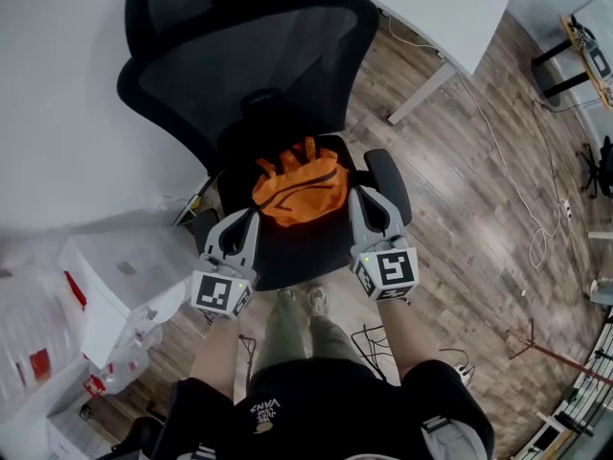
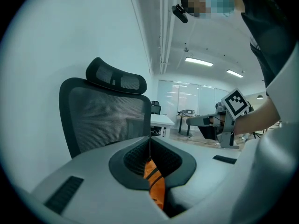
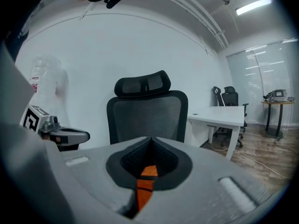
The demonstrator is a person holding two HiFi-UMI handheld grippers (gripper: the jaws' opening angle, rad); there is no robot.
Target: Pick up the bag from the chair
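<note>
Left gripper [image 1: 251, 217] & right gripper [image 1: 358, 195]: jaws on both closed tip to tip, nothing held. Bag [image 1: 302, 188] sits just ahead, btwn them, on chair seat [image 1: 287, 257]. Its long axis runs side to side (right looks slightly nearer). Soft crumpled orange fabric w/ black trim, handles toward mesh backrest [image 1: 249, 75].

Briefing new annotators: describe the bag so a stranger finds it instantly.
Find the black mesh office chair against the white wall and look at its seat. The bag lies crumpled there, between the left gripper and the right gripper. It is the only bright orange thing, black-trimmed, on an all-black chair.
</note>
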